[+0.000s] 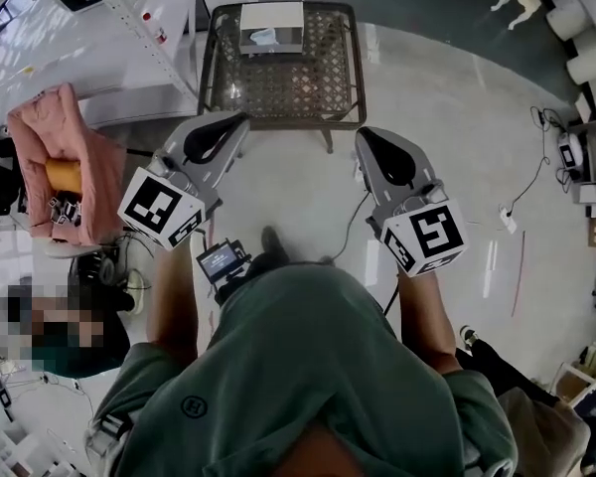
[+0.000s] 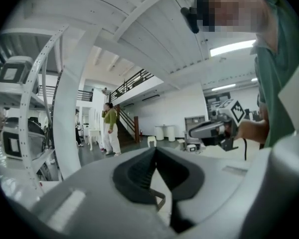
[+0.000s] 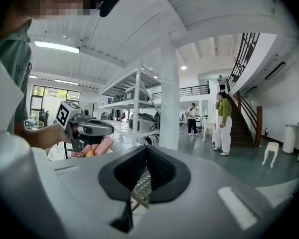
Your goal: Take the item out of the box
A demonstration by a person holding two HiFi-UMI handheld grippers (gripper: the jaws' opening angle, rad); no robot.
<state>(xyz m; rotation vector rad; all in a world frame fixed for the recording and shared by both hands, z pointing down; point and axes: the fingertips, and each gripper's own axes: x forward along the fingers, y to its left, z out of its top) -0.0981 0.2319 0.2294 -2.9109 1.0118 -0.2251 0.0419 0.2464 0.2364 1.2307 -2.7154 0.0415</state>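
Note:
A white open box (image 1: 271, 26) stands on a wire-mesh table (image 1: 283, 82) at the top of the head view, and a pale bluish item (image 1: 263, 37) shows inside it. My left gripper (image 1: 238, 120) hovers short of the table's near left corner. My right gripper (image 1: 363, 133) is off its near right corner. Neither one touches the box or the table. In the left gripper view the dark pads of the left gripper (image 2: 156, 151) meet with nothing between them. Those of the right gripper (image 3: 147, 149) also meet on nothing, with mesh showing below them.
A chair draped in pink cloth (image 1: 65, 152) stands to the left beside a white shelving rack (image 1: 129, 28). Cables (image 1: 517, 202) trail over the floor at the right. A white pillar (image 3: 169, 93) and people (image 3: 223, 123) near a staircase stand further off.

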